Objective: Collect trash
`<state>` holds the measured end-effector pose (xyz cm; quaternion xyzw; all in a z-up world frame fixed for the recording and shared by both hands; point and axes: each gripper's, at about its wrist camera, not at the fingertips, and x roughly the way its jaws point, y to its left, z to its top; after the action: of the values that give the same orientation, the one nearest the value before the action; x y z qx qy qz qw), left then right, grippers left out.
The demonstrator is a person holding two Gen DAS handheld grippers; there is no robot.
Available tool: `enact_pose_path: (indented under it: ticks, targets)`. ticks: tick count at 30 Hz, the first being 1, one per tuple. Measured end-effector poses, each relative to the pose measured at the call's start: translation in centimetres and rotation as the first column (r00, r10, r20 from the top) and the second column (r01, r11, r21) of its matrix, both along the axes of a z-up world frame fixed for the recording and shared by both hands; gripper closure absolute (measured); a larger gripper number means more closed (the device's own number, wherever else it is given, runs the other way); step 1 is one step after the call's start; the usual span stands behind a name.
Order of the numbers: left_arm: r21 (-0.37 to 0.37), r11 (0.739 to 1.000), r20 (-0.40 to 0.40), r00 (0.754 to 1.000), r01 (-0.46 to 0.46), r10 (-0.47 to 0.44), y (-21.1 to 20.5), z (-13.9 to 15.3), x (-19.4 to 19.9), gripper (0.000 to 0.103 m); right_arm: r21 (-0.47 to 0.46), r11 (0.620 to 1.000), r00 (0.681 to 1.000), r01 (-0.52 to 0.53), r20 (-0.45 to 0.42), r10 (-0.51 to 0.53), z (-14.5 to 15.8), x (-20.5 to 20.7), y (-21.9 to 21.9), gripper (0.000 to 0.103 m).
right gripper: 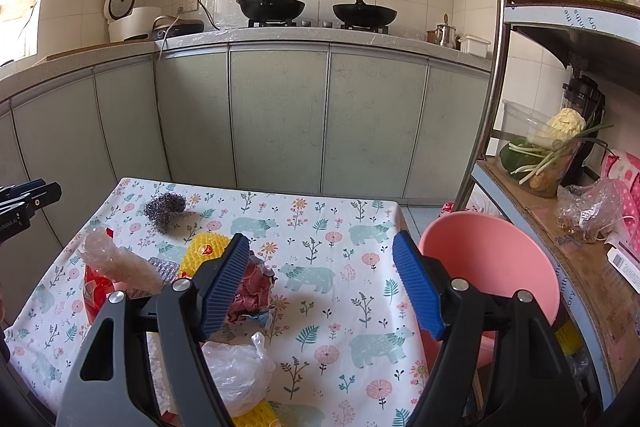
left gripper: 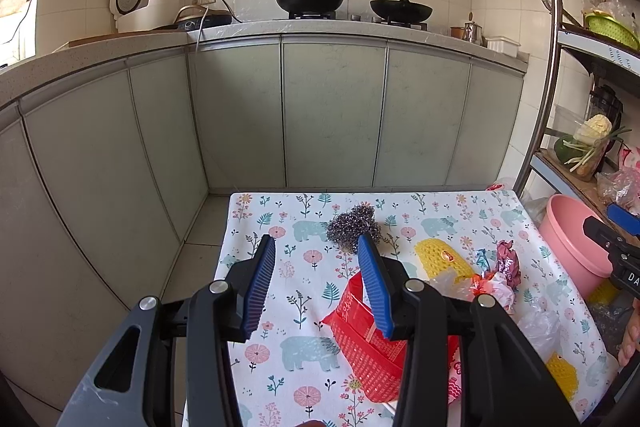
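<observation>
Trash lies on a small table with a floral bear cloth [left gripper: 280, 307] [right gripper: 340, 267]. A red snack bag [left gripper: 360, 343] [right gripper: 94, 291], a steel-wool scrubber [left gripper: 354, 225] [right gripper: 164, 211], yellow foam net [left gripper: 440, 257] [right gripper: 202, 251], crumpled maroon wrapper [left gripper: 508, 265] [right gripper: 252, 291], clear plastic bags [left gripper: 538, 327] [right gripper: 236, 375] and bubble wrap [right gripper: 116, 265] are scattered there. My left gripper [left gripper: 316, 281] is open and empty above the table's left part, its right finger over the red bag. My right gripper [right gripper: 320, 285] is open and empty, its left finger beside the maroon wrapper.
A pink plastic bin [left gripper: 576, 239] [right gripper: 492, 267] stands right of the table. A metal shelf rack [right gripper: 560, 187] with vegetables and bags is at the right. Grey kitchen cabinets [left gripper: 332, 115] with woks on the stove are behind. Tiled floor lies left of the table.
</observation>
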<state>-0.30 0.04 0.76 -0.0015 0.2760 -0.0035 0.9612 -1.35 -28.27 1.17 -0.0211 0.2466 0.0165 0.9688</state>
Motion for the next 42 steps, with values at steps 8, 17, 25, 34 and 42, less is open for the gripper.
enact_pose_path:
  ticks: [8, 17, 25, 34, 42]
  targets:
    - [0.003, 1.0, 0.006, 1.0, 0.004, -0.004, 0.03, 0.27, -0.27, 0.06, -0.001, 1.0, 1.0, -0.001, 0.001, 0.001, 0.08, -0.07, -0.03, 0.028]
    - [0.002, 1.0, 0.006, 1.0, 0.003, -0.003, -0.01, 0.26, -0.29, 0.061, -0.001, 1.0, 1.0, 0.0, 0.001, 0.0, -0.15, -0.07, 0.03, 0.028]
    - [0.002, 1.0, 0.009, 1.0, 0.005, -0.005, -0.03, 0.37, -0.4, 0.061, -0.002, 1.0, 1.0, 0.002, 0.002, -0.002, 0.37, -0.22, -0.09, 0.028]
    - [0.002, 1.0, 0.011, 1.0, 0.006, -0.006, -0.1, 0.44, -0.43, 0.061, -0.001, 1.0, 1.0, 0.001, 0.002, -0.001, 0.45, -0.23, -0.14, 0.028]
    - [0.003, 1.0, 0.013, 1.0, 0.008, -0.008, -0.14, 0.56, -0.45, 0.061, -0.002, 1.0, 1.0, 0.002, 0.005, -0.002, 0.45, -0.29, -0.09, 0.028]
